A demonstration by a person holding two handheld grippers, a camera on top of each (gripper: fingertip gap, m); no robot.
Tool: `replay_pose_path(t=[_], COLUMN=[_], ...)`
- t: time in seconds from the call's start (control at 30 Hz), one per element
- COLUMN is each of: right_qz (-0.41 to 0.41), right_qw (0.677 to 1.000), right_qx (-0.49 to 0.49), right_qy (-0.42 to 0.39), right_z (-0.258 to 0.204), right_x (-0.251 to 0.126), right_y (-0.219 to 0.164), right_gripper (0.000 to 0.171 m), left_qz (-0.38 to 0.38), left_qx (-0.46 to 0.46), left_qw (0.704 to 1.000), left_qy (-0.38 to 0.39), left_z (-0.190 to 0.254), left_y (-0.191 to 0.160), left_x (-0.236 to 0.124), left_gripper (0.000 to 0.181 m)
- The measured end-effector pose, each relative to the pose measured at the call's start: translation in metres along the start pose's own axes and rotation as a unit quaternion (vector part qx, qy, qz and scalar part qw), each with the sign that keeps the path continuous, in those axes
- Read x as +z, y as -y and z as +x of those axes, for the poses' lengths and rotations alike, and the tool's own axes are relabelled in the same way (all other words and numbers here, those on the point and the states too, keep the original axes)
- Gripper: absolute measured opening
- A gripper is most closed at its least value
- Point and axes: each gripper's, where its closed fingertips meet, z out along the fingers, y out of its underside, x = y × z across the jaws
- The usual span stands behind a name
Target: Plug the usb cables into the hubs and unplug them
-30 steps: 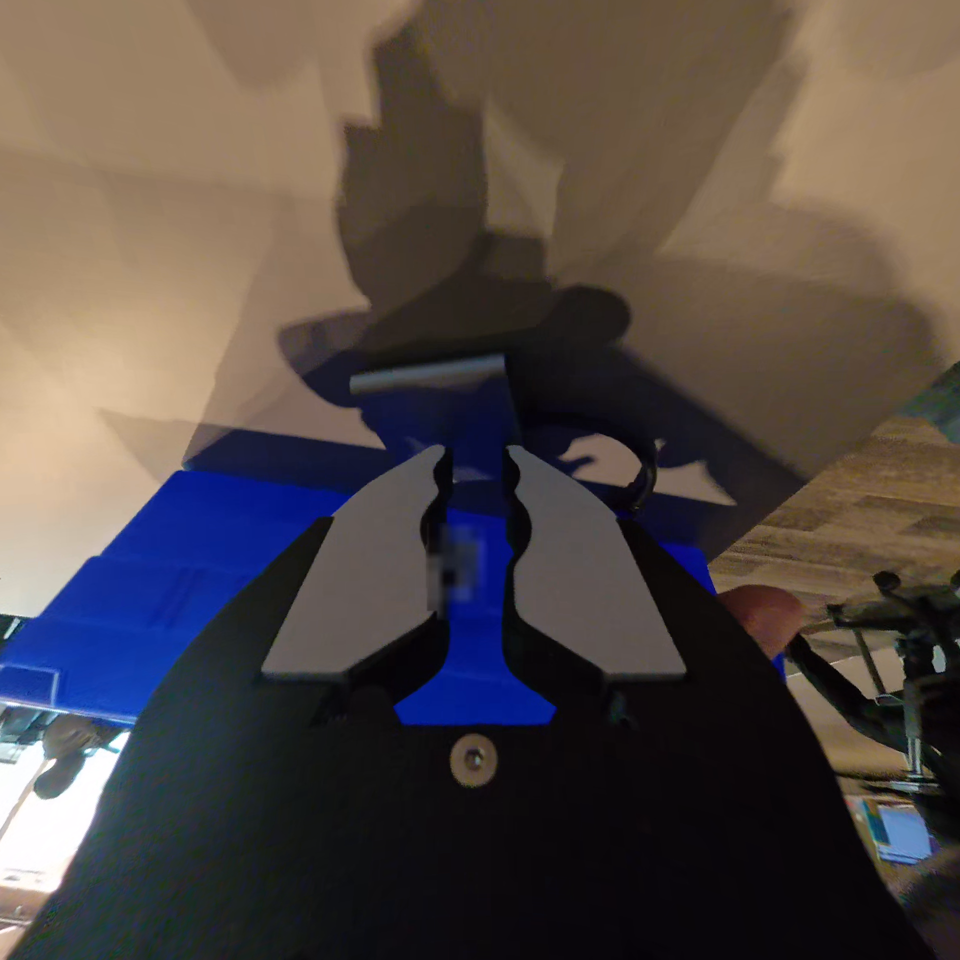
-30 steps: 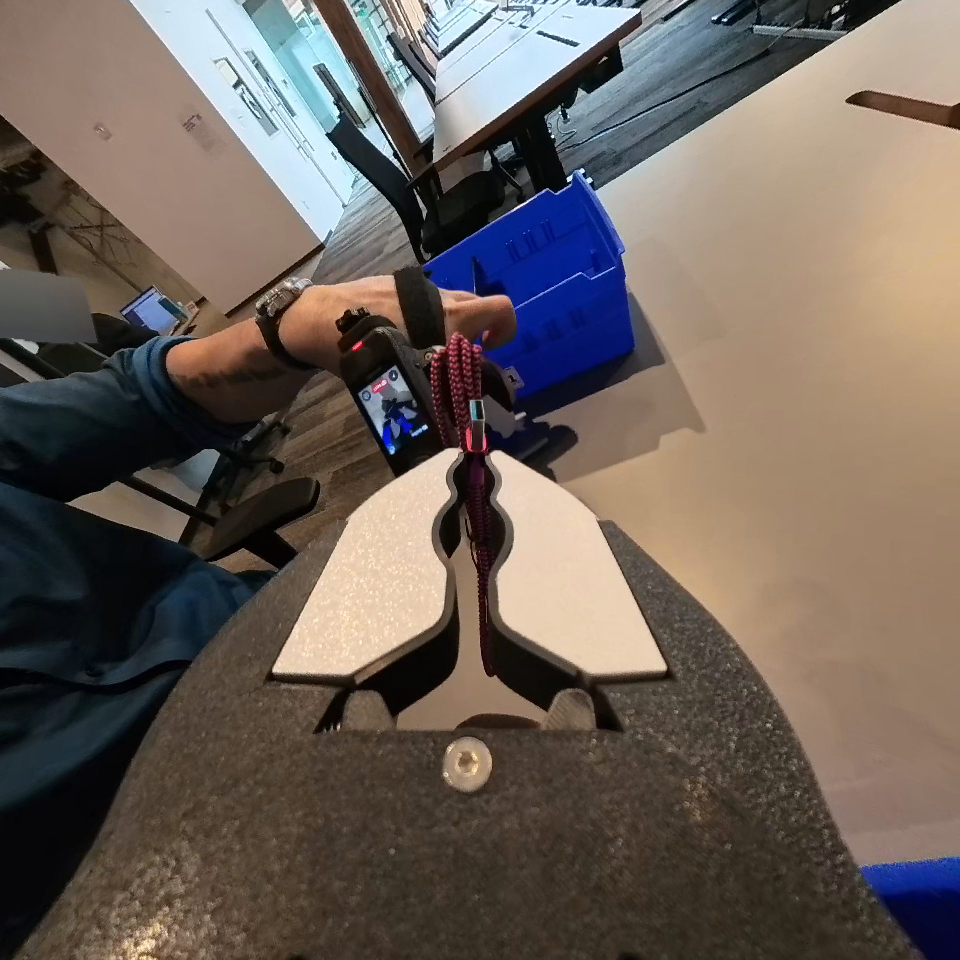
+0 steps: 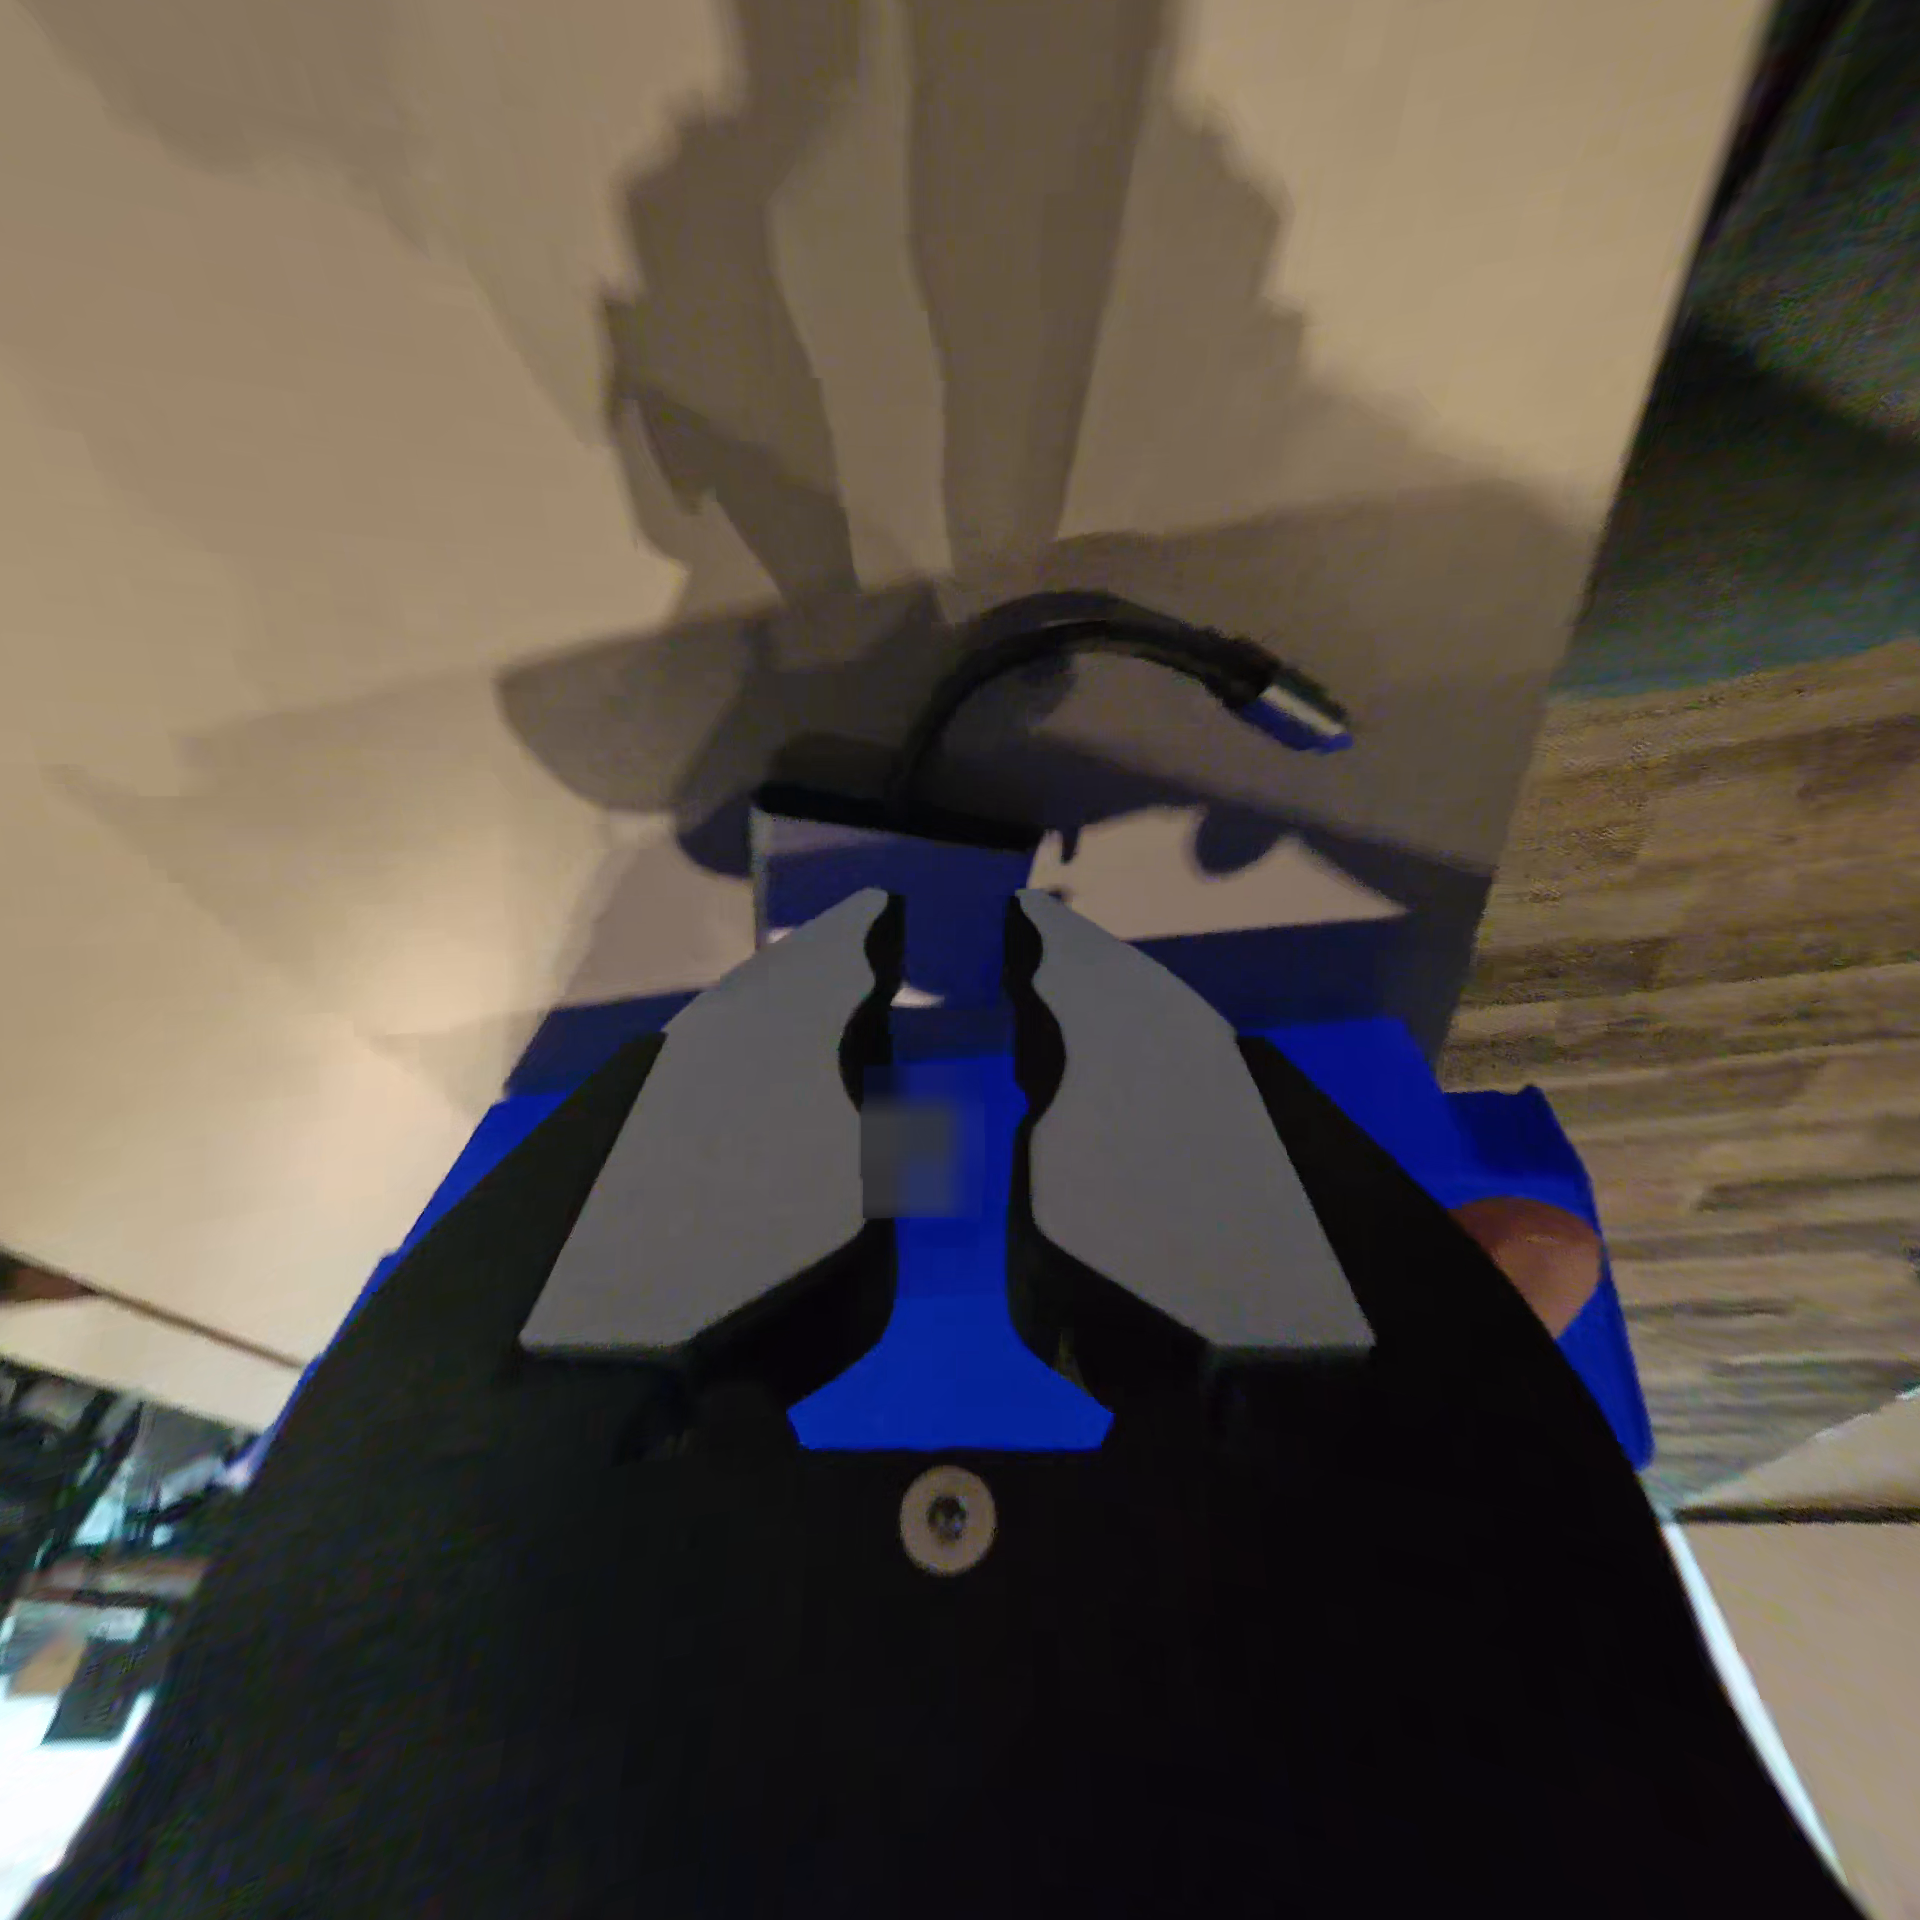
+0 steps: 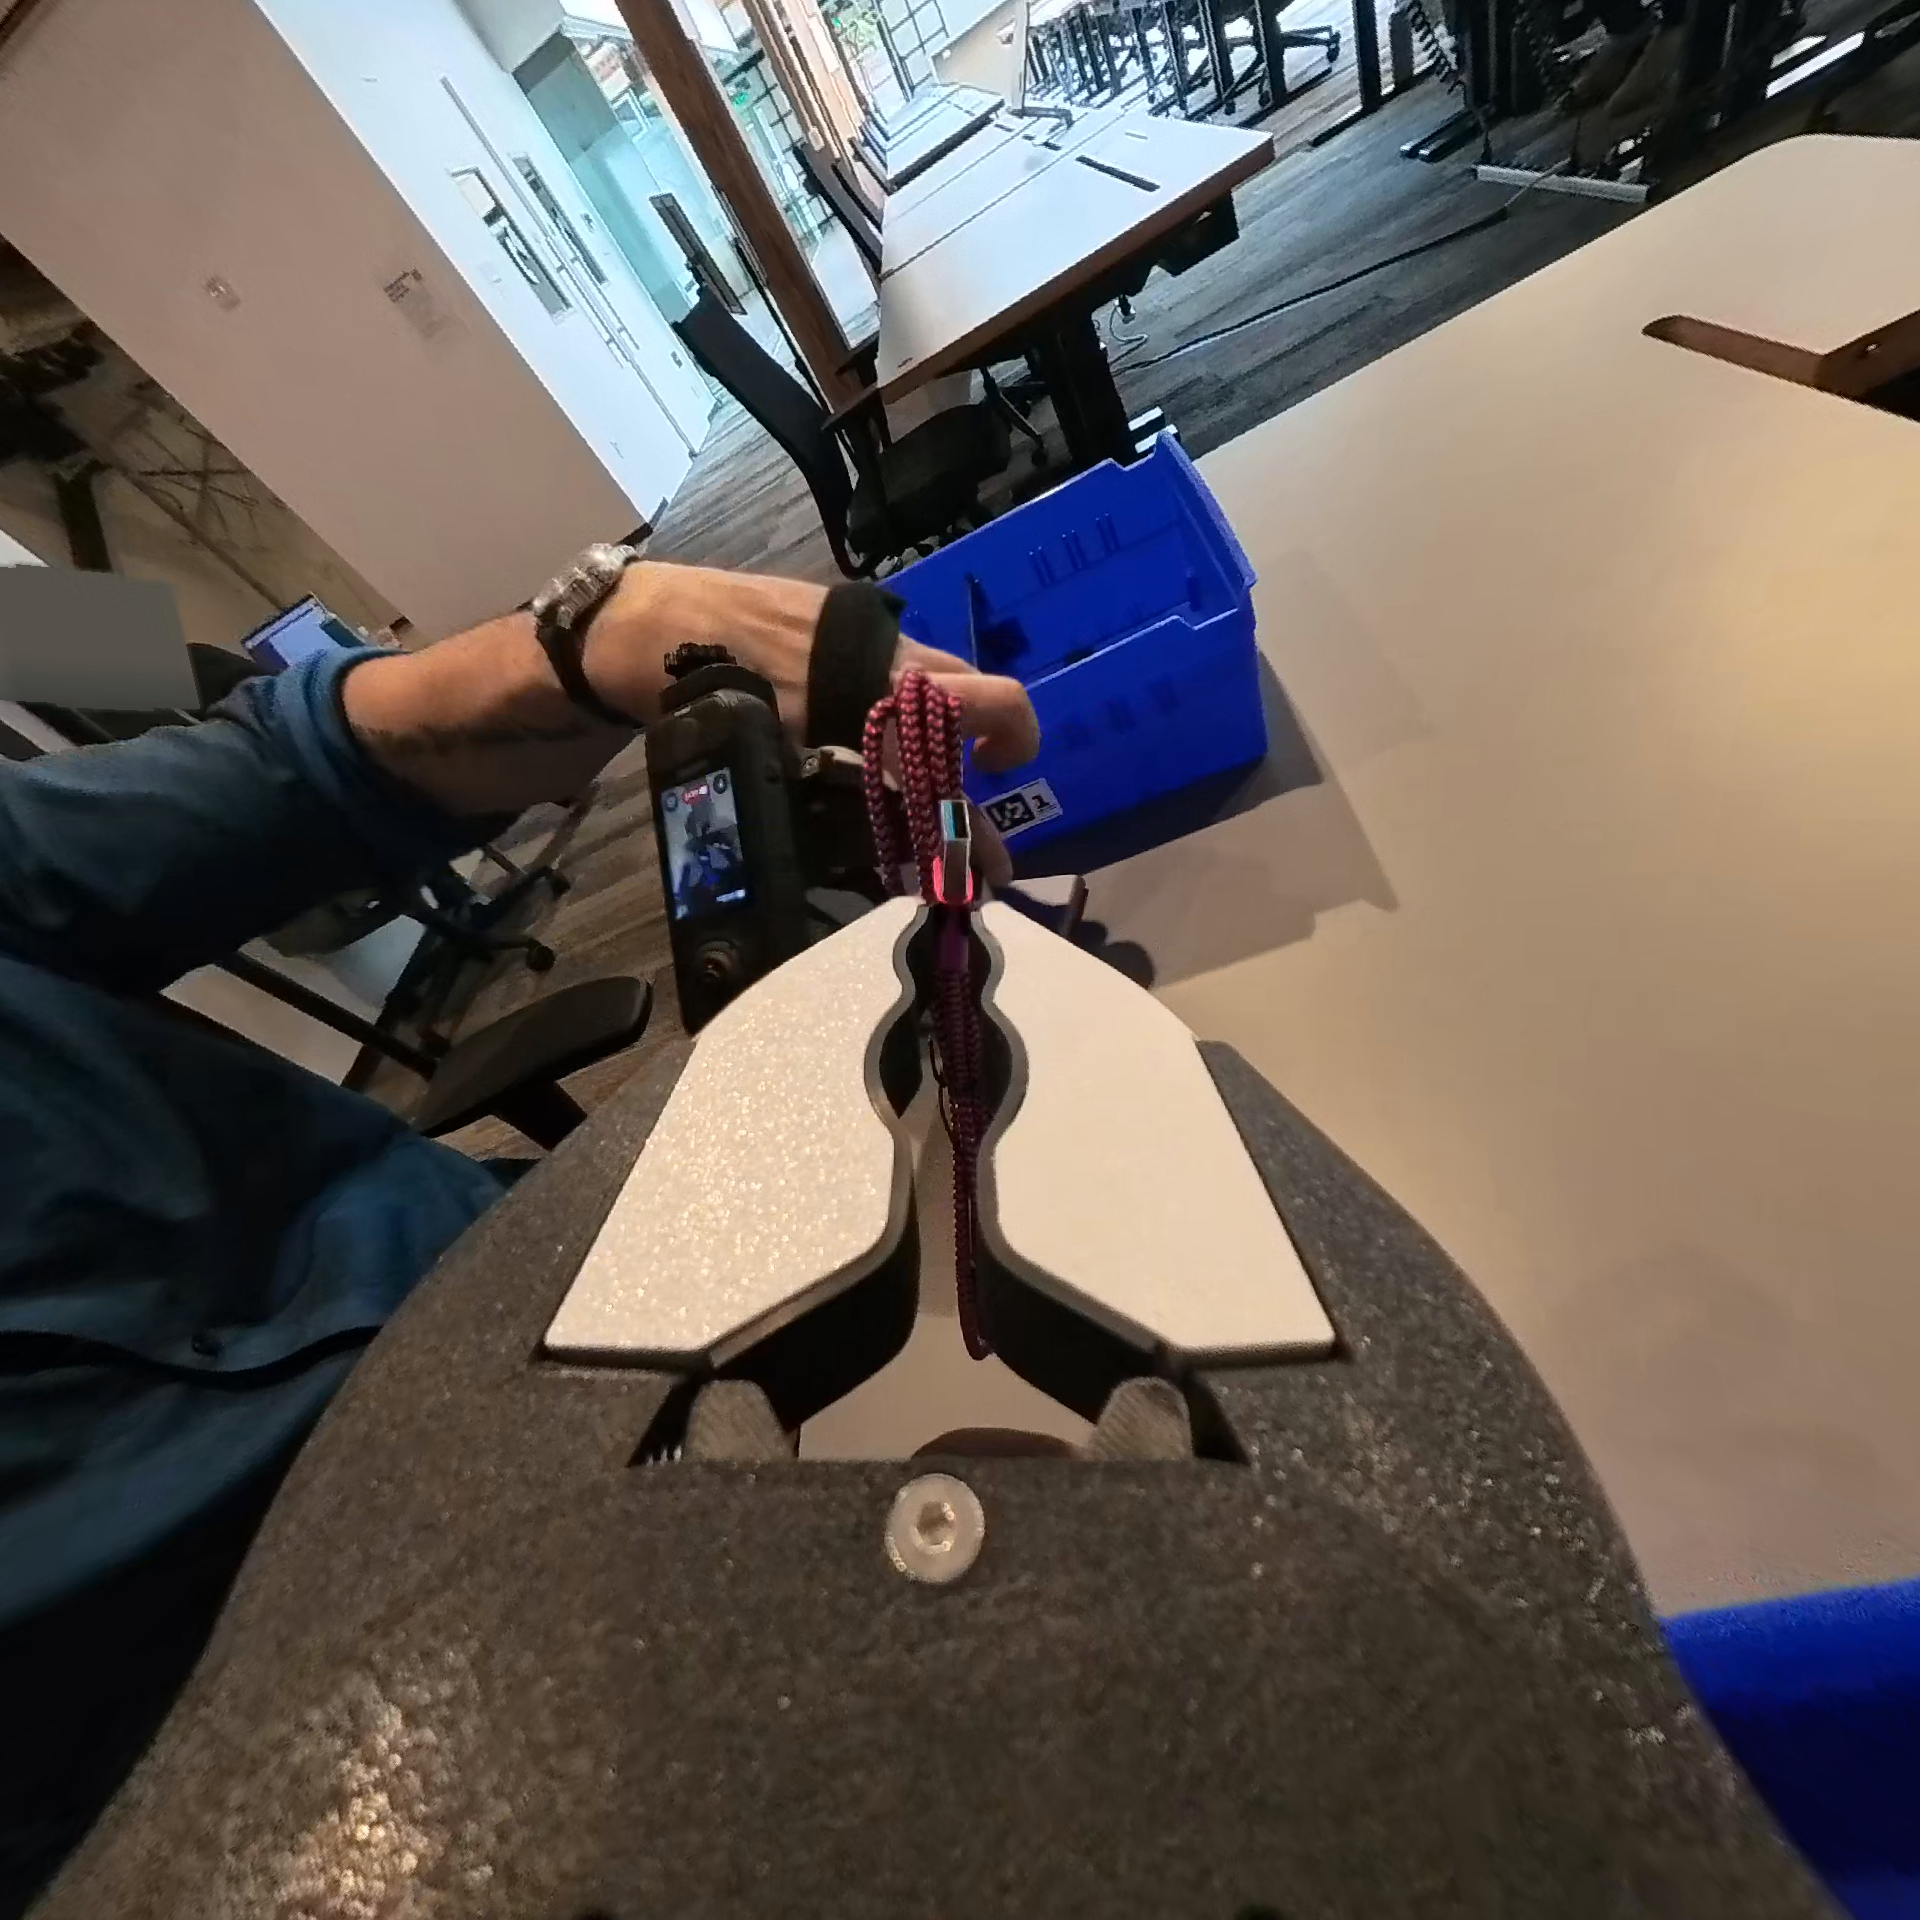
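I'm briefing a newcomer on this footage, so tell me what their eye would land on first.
The magenta braided USB cable stands out first, pinched in the right gripper with its metal plug poking up past the fingertips. Behind it a blue bin sits at the table's far corner. In the left wrist view, the left gripper holds a hub whose short black lead arcs right.

Braided cloth-sheathed magenta cable [image 4: 940,769] with shiny metal plug [image 4: 954,844]; glossy blue plastic bin [image 4: 1117,665]; smooth matt beige table [image 4: 1558,831]; right gripper [image 4: 951,914] (grainy black body, speckled grey plates); black rubbery hub lead [image 3: 1049,665]
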Motion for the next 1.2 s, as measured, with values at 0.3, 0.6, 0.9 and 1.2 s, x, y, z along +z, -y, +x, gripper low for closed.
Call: replay_pose_path(t=[0.3, 0.6, 0.9, 1.2], right_qz=[-0.006, -0.004, 0.008, 0.031], right_qw=[1.0, 1.0, 1.0, 1.0], right_qx=[-0.001, 0.004, -0.001, 0.001], right_qy=[0.007, 0.005, 0.005, 0.0], right_z=[-0.004, -0.002, -0.005, -0.003], right_x=[0.006, 0.002, -0.002, -0.015], right_y=[0.0, -0.002, 0.007, 0.019], right_gripper=[0.004, 0.004, 0.005, 0.004], left_qz=[-0.035, -0.107, -0.067, -0.015], left_qx=[0.071, 0.086, -0.045, -0.077], left_qw=[0.996, 0.99, 0.997, 0.996], left_qy=[0.042, 0.004, 0.008, 0.031], left_z=[-0.009, -0.009, -0.028, -0.062], left_y=[0.012, 0.005, 0.019, 0.048], left_x=[0.014, 0.027, 0.018, -0.004], left_gripper=[0.015, 0.008, 0.005, 0.005])
